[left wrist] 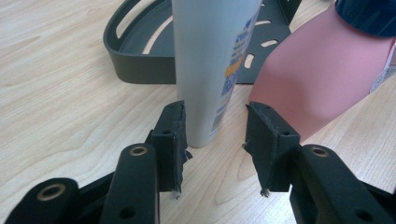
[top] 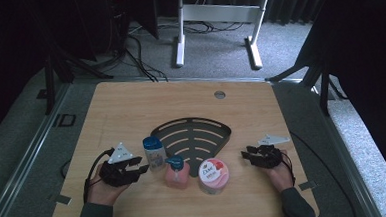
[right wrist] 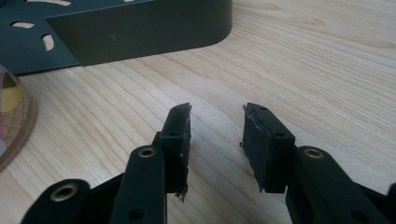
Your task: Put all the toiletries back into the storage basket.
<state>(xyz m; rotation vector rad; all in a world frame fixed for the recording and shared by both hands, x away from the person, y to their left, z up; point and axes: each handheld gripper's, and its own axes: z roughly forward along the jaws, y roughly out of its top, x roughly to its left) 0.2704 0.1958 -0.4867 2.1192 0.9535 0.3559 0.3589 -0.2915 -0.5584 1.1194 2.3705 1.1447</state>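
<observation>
The left gripper (top: 143, 167) is spread open, its jaws on either side of the grey bottle (top: 154, 151) but not pressing it. Just right stand the pink pump bottle (top: 177, 171) and round jar (top: 213, 175), before the dark rack (top: 192, 136). The right gripper (top: 244, 154) gapes open over bare table (top: 281, 109).

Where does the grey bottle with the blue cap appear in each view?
High view: the grey bottle stands left of centre, just ahead of the left tool, beside the pink pump bottle.
Left gripper view: top centre, its base just beyond the open jaws.
Right gripper view: not in it.
Shared landmark: the dark corner rack, behind the bottle in the left gripper view, top left in the right gripper view.
</observation>
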